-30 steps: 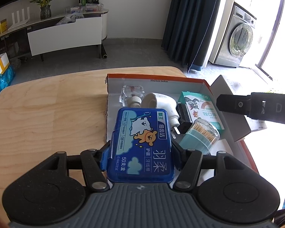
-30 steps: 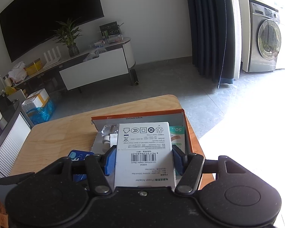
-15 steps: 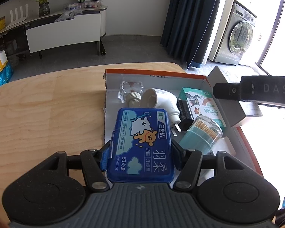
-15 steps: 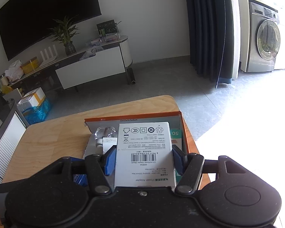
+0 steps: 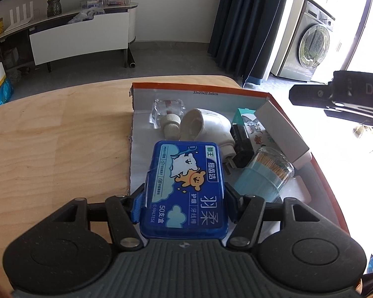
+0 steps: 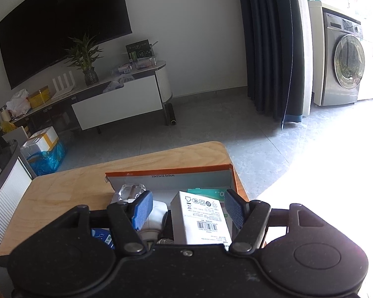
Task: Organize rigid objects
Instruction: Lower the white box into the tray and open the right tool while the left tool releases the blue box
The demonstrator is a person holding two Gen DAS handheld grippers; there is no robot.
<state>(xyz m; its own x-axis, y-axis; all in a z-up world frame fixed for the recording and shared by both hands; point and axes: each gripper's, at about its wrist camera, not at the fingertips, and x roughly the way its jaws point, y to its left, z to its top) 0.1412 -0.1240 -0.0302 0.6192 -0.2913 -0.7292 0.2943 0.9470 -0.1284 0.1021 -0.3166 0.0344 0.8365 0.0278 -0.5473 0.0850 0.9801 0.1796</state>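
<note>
A: Starting at the left, what lies on the wooden table [image 5: 57,146]?

B: Bare wood there. Further right sits an open cardboard tray [image 5: 199,90] with orange edges, its long side running away from the camera.

A: And the left gripper [image 5: 184,198]?

B: Its blue pads pinch a blue floss-pick box [image 5: 186,188] by the long sides. The box's long axis runs straight ahead along the fingers, the far end out over the tray's left part, the printed lid facing up.

A: What is in the tray behind it?

B: From the left: a clear little bottle [image 5: 167,110] lying with its ribbed cap toward the camera, a white plug-in device [image 5: 206,126] on its side with the prongs pointing to the near right, a black block [image 5: 242,144], a clear tub of cotton swabs [image 5: 266,173] tipped over with its top to the far right, a teal carton [image 5: 248,121], and a white box [image 5: 281,131] leaning along the right wall, its long axis following that wall.

A: The right gripper [image 6: 186,211]?

B: Its jaws are spreading. The white box [image 6: 201,216] stands between them, barcode face up, long axis pointing ahead into the tray, and gaps show on both sides, so the pads no longer press it. In the left view its black body [image 5: 335,96] hangs above the tray's right edge.
</note>
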